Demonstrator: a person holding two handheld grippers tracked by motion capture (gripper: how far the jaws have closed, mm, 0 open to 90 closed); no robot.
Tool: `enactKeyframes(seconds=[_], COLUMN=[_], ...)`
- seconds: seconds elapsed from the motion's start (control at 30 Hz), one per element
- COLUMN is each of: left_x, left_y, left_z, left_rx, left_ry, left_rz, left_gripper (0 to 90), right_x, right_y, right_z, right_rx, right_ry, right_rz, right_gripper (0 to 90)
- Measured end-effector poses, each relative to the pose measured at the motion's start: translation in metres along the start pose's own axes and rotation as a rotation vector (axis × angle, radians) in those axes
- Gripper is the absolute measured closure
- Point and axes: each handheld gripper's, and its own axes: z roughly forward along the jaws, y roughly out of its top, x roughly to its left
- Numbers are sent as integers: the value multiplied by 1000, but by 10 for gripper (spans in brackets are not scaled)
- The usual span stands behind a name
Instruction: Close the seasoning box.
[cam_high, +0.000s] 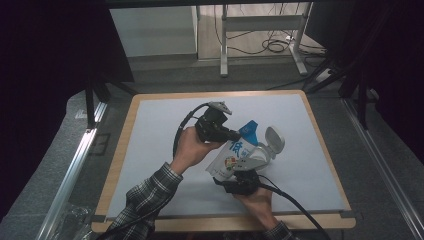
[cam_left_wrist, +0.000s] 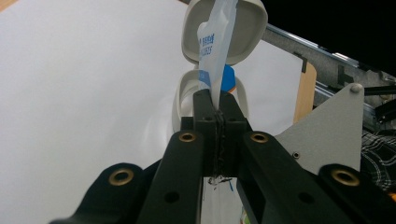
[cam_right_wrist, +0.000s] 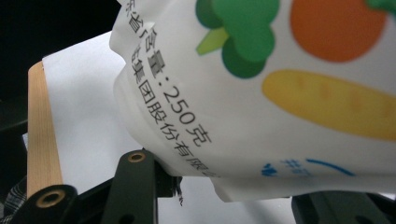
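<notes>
Over table centre, high view: one pouch (cam_high: 235, 157) held off white mat (cam_high: 160, 130) by left gripper (cam_high: 234, 134) and right gripper (cam_high: 239, 176); one white lidded container (cam_high: 267, 147) beside; mat edges free. Left gripper view: jaws clamped on pouch top edge. Right gripper view: pouch between jaws, grip unclear; print "250".

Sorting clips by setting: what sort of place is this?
Probably a lab or recording workspace: a wooden table under a white mat, dark curtains around it, loose cables on the floor behind.
</notes>
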Motion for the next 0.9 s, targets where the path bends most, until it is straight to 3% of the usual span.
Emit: enactKeyframes(seconds=[0.47,0.9], left_x=[0,-2], left_y=[-6,-8], left_z=[-8,-18], left_rx=[-35,-67], left_ry=[-27,-26], left_rz=[-10,-2], left_gripper=[893,895], right_x=[-2,-4], right_y=[0,0], right_z=[-1,-2], right_rx=[17,40], right_ry=[-9,-13], right_rz=[6,18], right_gripper=[528,504])
